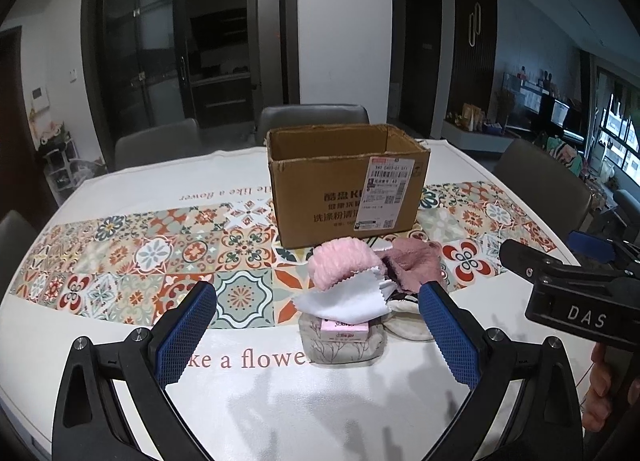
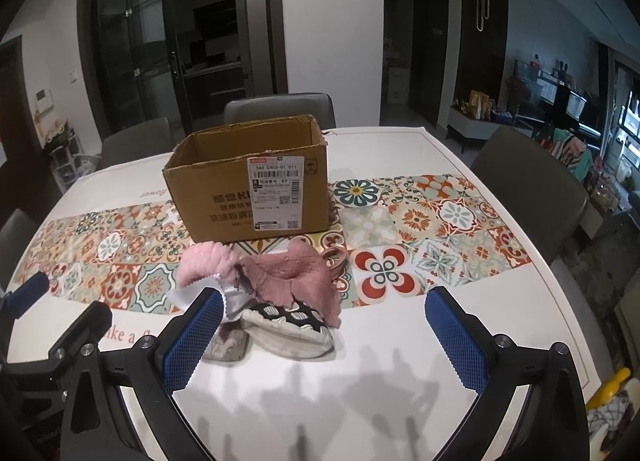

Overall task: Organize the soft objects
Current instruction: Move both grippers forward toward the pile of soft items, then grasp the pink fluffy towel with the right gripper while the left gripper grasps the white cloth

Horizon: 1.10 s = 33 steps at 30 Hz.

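Both grippers hover low over the near edge of the table [image 1: 248, 401], and neither has anything between its fingers. The left gripper [image 1: 318, 325] has its blue-padded fingers spread wide, framing the heap of soft things from the near side. The right gripper [image 2: 324, 335] is spread just as wide and carries nothing, with its left fingertip [image 2: 196, 333] in front of the heap's near-left corner.

The heap sits on the white strip of the tablecloth, just near of the patterned tile band and just in front of the cardboard box [image 1: 348, 185]. The box stands upright at the middle of the table, top flaps open, a white shipping label on its near face. At the far left of the heap lies a light pink fluffy piece [image 1: 344, 265]. Beside it to the right sprawls a darker pink plush piece [image 2: 296, 273], draped over a white slipper with a black pattern [image 2: 288, 325]. A white cloth with zigzag edges [image 1: 344, 299] lies over the middle of the heap. Under it shows a small pink packet [image 1: 346, 329], resting on a grey pouch printed with branches [image 1: 344, 345].

From the left wrist view the right gripper's black body enters at the right edge, with a hand [image 1: 600, 393] wrapped around its handle. Grey chairs stand around the table's far side.
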Available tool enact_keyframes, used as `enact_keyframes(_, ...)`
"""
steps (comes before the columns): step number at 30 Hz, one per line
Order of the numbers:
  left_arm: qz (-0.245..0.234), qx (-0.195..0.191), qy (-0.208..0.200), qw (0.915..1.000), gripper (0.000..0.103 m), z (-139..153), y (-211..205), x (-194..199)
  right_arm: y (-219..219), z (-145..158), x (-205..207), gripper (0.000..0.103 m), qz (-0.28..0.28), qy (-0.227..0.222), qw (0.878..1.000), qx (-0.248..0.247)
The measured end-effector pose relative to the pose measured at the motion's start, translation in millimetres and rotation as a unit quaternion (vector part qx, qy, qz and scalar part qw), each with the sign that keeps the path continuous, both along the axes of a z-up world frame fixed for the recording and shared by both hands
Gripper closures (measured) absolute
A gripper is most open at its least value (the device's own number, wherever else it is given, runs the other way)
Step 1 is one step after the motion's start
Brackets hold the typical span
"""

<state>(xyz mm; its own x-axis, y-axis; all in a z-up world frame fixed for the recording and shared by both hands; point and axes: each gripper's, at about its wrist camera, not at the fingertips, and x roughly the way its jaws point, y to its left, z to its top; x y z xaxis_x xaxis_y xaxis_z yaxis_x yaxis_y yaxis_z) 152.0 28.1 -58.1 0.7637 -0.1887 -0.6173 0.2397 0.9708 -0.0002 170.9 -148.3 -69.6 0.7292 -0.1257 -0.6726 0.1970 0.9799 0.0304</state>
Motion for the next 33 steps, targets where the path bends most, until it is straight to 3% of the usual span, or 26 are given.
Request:
enact_keyframes(6, 0.011, -0.003, 0.020, 0.9997, 0.000, -14, -5, 16, -2, -9, 22, 0.001, 0.013, 0.019, 1.000, -0.002)
enact_keyframes(15, 0.043, 0.006, 0.045, 0.9981, 0.000, -38, -18, 36, -6, -32, 63, 0.001, 0.074, 0.052, 0.996, -0.001)
enact_keyframes(33, 0.061, 0.005, 0.086, 0.9944, 0.001, -85, -41, 75, -19, -93, 130, 0.019, 0.157, 0.108, 0.981, 0.017)
